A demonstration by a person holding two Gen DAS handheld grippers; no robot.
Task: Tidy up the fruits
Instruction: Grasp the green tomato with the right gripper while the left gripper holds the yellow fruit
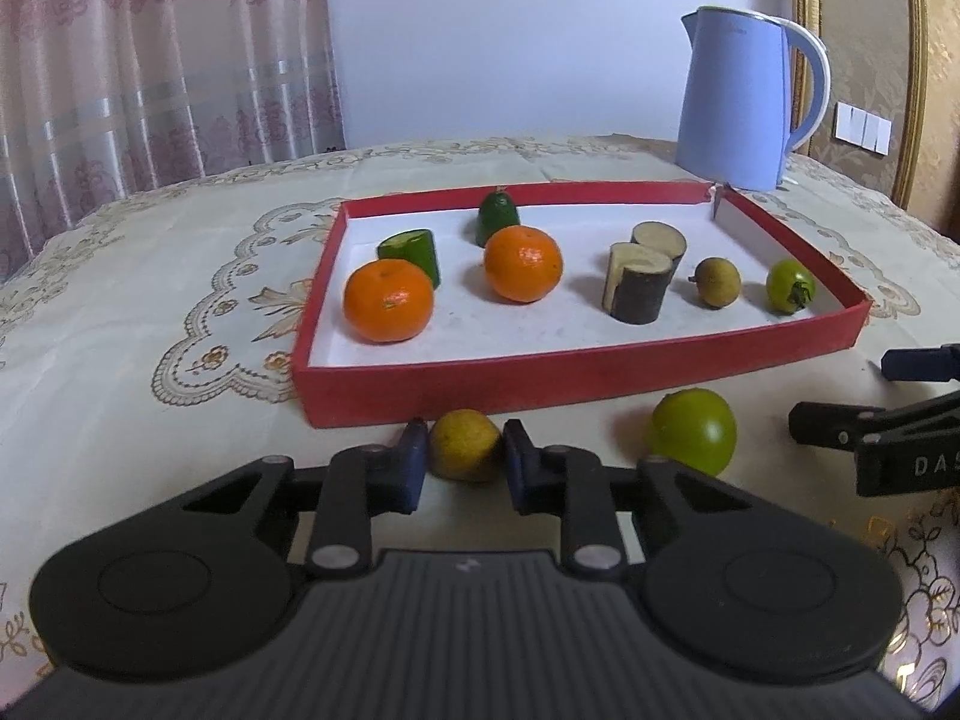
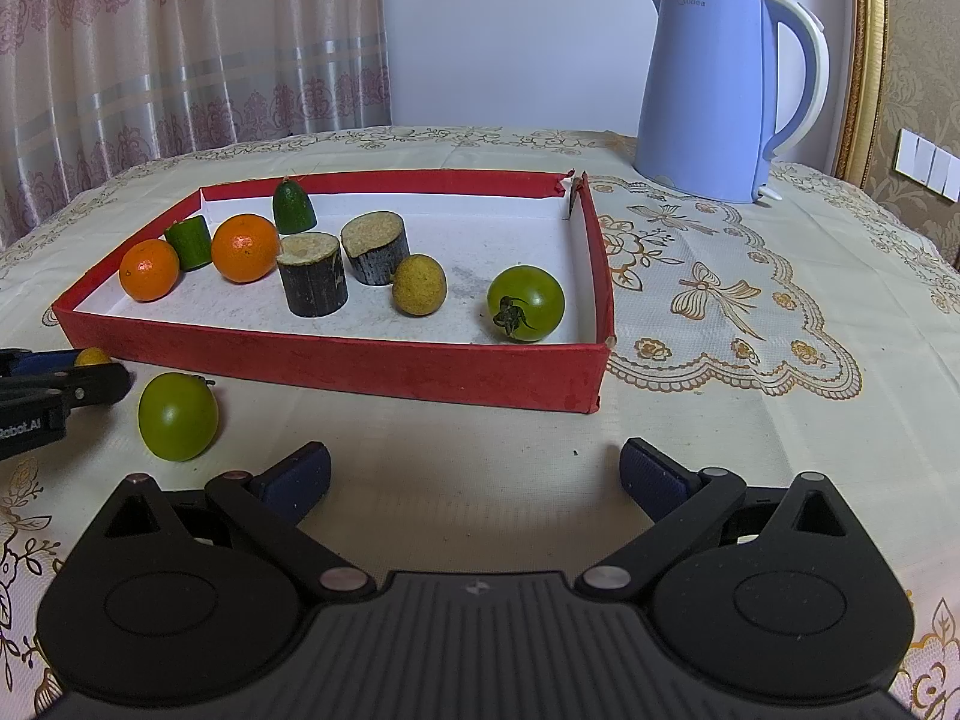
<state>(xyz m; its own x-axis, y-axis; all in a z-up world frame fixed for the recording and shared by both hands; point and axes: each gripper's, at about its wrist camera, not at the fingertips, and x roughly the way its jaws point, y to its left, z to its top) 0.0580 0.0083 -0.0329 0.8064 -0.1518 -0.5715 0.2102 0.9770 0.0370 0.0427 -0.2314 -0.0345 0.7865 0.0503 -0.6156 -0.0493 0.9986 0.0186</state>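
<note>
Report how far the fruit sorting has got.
Mostly done: the red tray already holds two oranges, two cucumber pieces, two dark cane chunks, a yellow fruit and a green tomato. In hand: the left claw brackets the small yellow fruit on the tablecloth, fingers on either side; whether they grip it is unclear. Left: the green fruit outside the tray. The right claw is open and empty.

Soft, even indoor light leaves faint shadows under the round orange tangerines (image 1: pixel 388 299), small glare spots on their skins, and strong fisheye bending with dark corners at 1 o'clock.
</note>
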